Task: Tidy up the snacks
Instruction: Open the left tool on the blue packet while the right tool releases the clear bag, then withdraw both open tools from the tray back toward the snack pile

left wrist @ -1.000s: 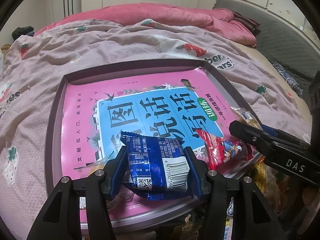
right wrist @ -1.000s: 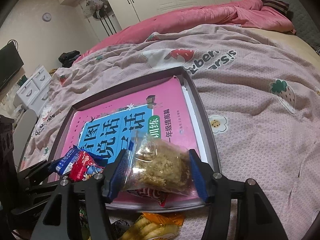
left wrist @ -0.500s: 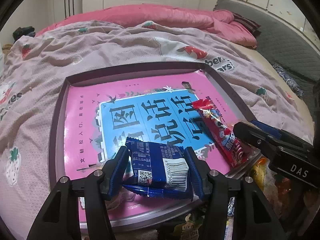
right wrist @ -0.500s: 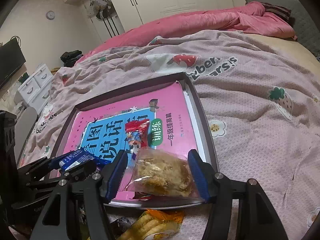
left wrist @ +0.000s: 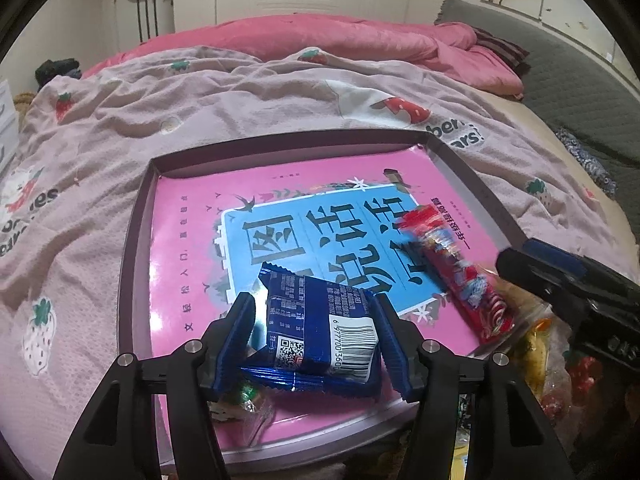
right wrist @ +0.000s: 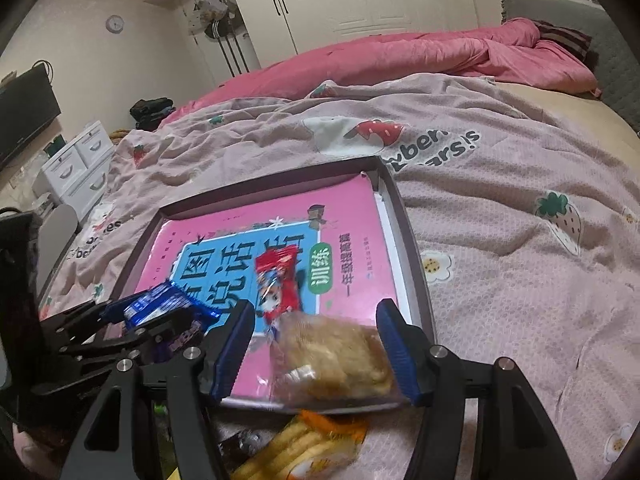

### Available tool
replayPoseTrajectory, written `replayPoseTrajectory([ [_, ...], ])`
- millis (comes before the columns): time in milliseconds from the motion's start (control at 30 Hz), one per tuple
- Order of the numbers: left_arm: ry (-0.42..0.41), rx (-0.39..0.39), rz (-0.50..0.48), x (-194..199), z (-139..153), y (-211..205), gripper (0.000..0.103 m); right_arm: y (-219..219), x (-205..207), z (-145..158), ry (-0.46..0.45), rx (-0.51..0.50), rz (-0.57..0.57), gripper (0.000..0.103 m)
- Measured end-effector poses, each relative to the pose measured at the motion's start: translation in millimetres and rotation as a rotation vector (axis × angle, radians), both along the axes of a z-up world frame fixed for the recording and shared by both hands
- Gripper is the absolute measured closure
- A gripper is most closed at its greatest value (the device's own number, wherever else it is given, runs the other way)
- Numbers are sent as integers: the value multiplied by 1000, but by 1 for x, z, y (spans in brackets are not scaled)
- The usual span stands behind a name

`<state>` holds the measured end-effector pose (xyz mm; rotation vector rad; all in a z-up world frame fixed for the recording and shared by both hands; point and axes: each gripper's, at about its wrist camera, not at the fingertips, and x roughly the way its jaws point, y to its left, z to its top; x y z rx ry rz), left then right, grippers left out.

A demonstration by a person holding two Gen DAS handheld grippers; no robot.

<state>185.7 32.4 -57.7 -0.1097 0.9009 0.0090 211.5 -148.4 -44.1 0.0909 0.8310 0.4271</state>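
L gripper (left wrist: 316,334) fingers opening round blue packet (left wrist: 320,328), lying on tray (left wrist: 136,248); R gripper (right wrist: 316,344) fingers spread beside clear snack bag (right wrist: 332,360). Rec: widen fully, then withdraw straight back.

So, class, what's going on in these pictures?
A person is sorting snacks into a tray on a bed, with a gripper in each hand. The left gripper sits around a blue packet lying on the pink book in the tray, with a gap at one finger. The right gripper loosely brackets a clear bag of biscuits at the tray's near edge. A red packet lies on the book too.
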Motion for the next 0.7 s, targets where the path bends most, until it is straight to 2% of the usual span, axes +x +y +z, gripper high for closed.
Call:
replayPoseTrajectory([
  [333, -26, -26, -10, -6, 15, 1, 41, -4, -4, 8, -27, 17, 10, 40],
  [700, -43, -41, 8, -18, 32, 10, 39, -12, -34, 17, -39, -34, 60, 40],
])
